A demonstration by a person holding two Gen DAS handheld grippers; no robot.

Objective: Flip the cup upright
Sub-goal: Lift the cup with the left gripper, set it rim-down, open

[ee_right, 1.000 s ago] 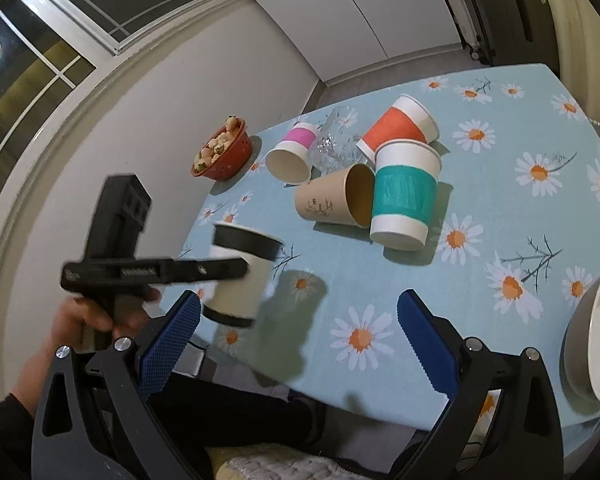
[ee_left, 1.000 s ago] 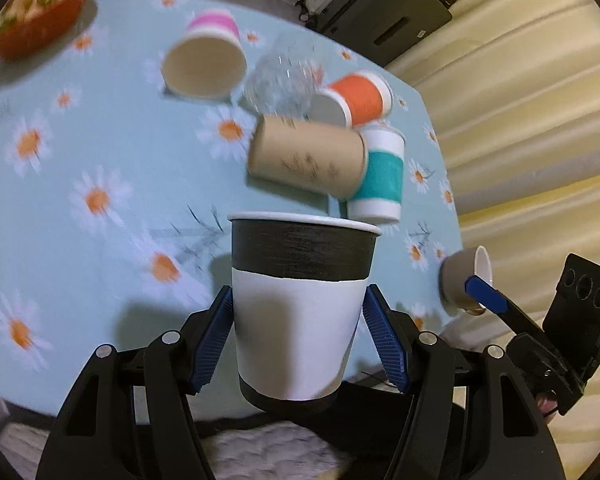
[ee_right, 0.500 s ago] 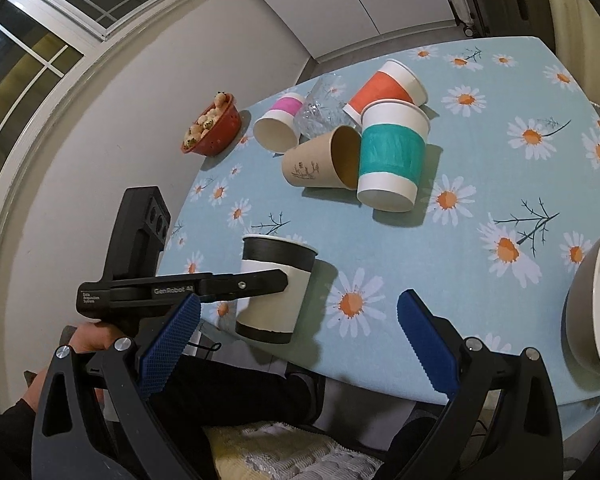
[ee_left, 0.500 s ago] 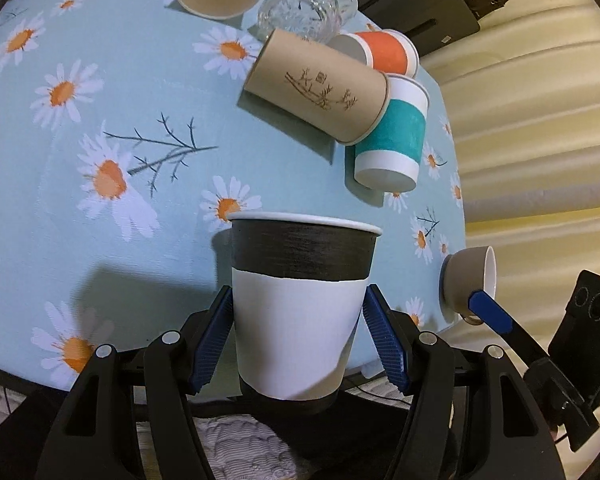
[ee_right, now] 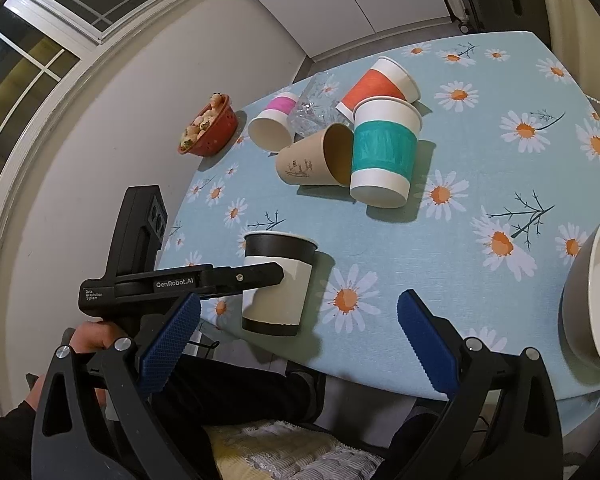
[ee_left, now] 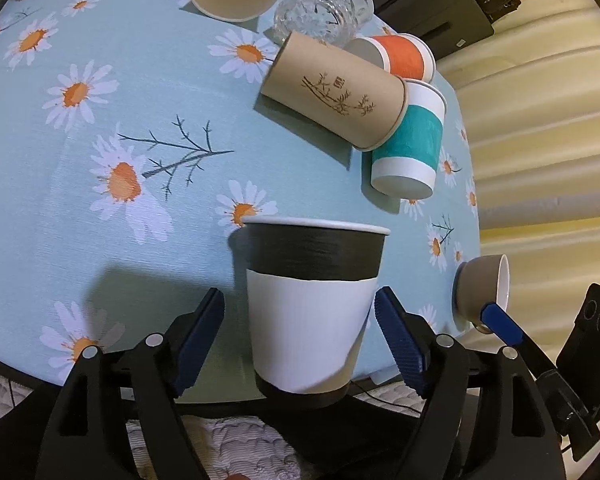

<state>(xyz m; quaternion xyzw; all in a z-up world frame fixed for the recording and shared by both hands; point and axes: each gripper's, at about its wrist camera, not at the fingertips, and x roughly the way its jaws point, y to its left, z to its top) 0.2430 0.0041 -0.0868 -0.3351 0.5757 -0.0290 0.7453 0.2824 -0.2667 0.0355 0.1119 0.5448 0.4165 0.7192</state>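
Both grippers spread: left gripper (ee_left: 300, 336) flanks upright black-banded cup (ee_left: 310, 304) at table edge (ee_right: 340, 372); right gripper (ee_right: 298, 338) off-table.

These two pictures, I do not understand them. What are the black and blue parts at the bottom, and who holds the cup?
No robot is here: a person holds one hand tool in each hand, each with a claw and a camera looking along its fingers. One picture is from the left claw, the other from the right claw. The left claw is open around the black-and-white cup, which stands upright near the table edge; gaps show on both sides. The right claw is open and empty. Farther back lie a brown cup, a teal cup, an orange cup and a glass.
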